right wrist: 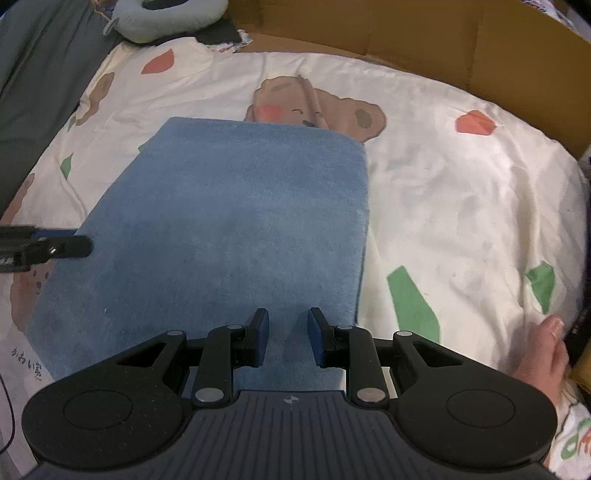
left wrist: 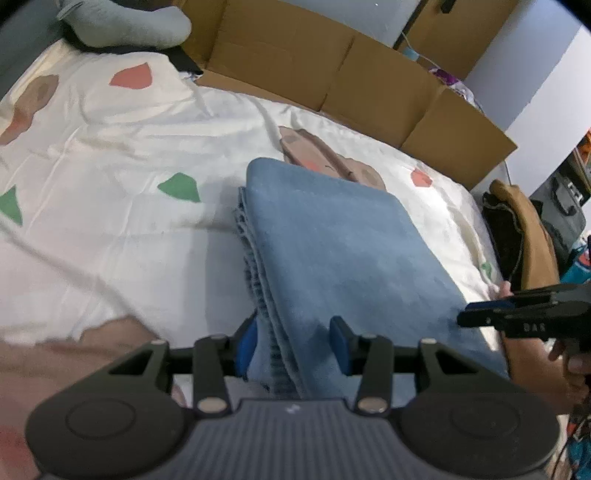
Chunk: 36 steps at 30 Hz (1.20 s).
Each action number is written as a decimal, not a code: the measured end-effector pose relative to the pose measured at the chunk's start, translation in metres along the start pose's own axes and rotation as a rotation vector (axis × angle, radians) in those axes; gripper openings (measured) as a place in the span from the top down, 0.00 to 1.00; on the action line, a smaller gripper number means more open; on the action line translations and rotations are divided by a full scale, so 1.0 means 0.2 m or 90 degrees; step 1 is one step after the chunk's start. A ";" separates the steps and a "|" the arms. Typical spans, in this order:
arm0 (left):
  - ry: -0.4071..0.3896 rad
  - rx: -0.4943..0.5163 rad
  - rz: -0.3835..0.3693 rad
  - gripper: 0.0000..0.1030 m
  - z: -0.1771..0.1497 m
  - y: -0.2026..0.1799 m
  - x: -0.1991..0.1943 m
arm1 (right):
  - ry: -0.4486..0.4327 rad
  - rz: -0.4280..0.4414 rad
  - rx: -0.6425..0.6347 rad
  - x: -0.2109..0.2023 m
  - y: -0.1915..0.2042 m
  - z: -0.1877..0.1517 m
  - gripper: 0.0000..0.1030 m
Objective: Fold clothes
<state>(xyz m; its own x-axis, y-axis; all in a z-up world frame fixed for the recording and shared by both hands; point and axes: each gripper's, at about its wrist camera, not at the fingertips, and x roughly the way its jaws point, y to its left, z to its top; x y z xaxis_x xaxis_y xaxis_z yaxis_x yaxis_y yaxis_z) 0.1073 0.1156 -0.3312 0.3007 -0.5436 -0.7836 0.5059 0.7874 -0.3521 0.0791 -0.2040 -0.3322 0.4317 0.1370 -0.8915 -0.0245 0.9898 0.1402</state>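
A soft blue folded towel (right wrist: 229, 229) lies flat on the bed, on top of a cream bed cover (right wrist: 461, 206) with brown bears and red and green shapes printed on it. The towel is folded into a thick, neat pad, and you can see its stacked layers along the left edge in the left wrist view. Its far end covers part of a brown bear face (right wrist: 317, 107) printed on the cover.

The left gripper (left wrist: 295, 341) points down at the near left side of the towel. Its blue fingers (left wrist: 340, 343) are partly open, one on each side of the layered edge. The cloth sits between them, but I cannot tell if they squeeze it.

The right gripper (right wrist: 286, 338) hangs over the near right part of the towel. Its blue fingers (right wrist: 260, 338) stand a little apart, with only flat towel showing in the gap. They do not seem to have hold of anything. A person's hand (right wrist: 539, 358) shows at the right edge of that view.

Behind the bed stands a big brown cardboard box (left wrist: 332, 66) with its flaps open. A pale grey-green curved pillow (left wrist: 125, 22) rests at the far left corner. Past the far right side of the bed, a brown cloth (left wrist: 528, 236) hangs over something dark.
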 end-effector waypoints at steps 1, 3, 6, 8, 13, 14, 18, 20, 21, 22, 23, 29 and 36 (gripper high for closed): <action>-0.002 -0.010 -0.003 0.56 -0.01 0.00 -0.02 | -0.001 -0.005 0.005 -0.01 0.00 -0.01 0.71; -0.004 -0.028 -0.011 0.57 -0.04 -0.01 -0.05 | -0.002 -0.011 0.015 -0.03 -0.01 -0.02 0.71; 0.002 -0.042 -0.025 0.57 -0.08 -0.05 -0.07 | 0.000 -0.009 0.032 -0.05 -0.02 -0.03 0.70; 0.008 -0.062 -0.035 0.56 -0.12 -0.07 -0.07 | -0.002 -0.011 0.048 -0.05 -0.04 -0.04 0.70; 0.015 -0.126 -0.054 0.56 -0.18 -0.04 -0.03 | -0.018 -0.008 0.106 -0.01 -0.10 -0.04 0.70; 0.017 -0.140 -0.067 0.56 -0.19 -0.03 -0.01 | -0.019 -0.008 0.117 0.00 -0.11 -0.05 0.69; 0.014 -0.172 -0.083 0.67 -0.21 0.01 0.00 | -0.019 -0.017 0.151 0.03 -0.13 -0.08 0.62; 0.009 -0.170 -0.091 0.75 -0.21 0.02 -0.01 | -0.026 -0.025 0.156 0.02 -0.14 -0.09 0.62; 0.008 -0.174 -0.096 0.77 -0.20 0.03 -0.02 | -0.027 -0.025 0.156 0.02 -0.14 -0.09 0.62; 0.008 -0.174 -0.097 0.78 -0.19 0.03 -0.02 | -0.021 -0.019 0.159 0.02 -0.14 -0.09 0.62; 0.008 -0.172 -0.097 0.79 -0.18 0.03 -0.02 | -0.013 -0.009 0.165 0.04 -0.14 -0.10 0.62; 0.005 -0.155 -0.090 0.80 -0.17 0.02 -0.02 | 0.022 0.011 0.202 0.02 -0.15 -0.17 0.61; 0.000 -0.152 -0.070 0.80 -0.16 0.00 -0.05 | 0.061 0.011 0.267 -0.02 -0.11 -0.30 0.62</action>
<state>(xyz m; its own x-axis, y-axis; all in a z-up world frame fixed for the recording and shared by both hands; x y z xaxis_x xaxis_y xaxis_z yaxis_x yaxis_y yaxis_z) 0.0786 0.1309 -0.3410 0.2544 -0.6300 -0.7338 0.3300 0.7697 -0.5464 0.0243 -0.2243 -0.3571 0.3476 0.1757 -0.9210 0.3468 0.8885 0.3004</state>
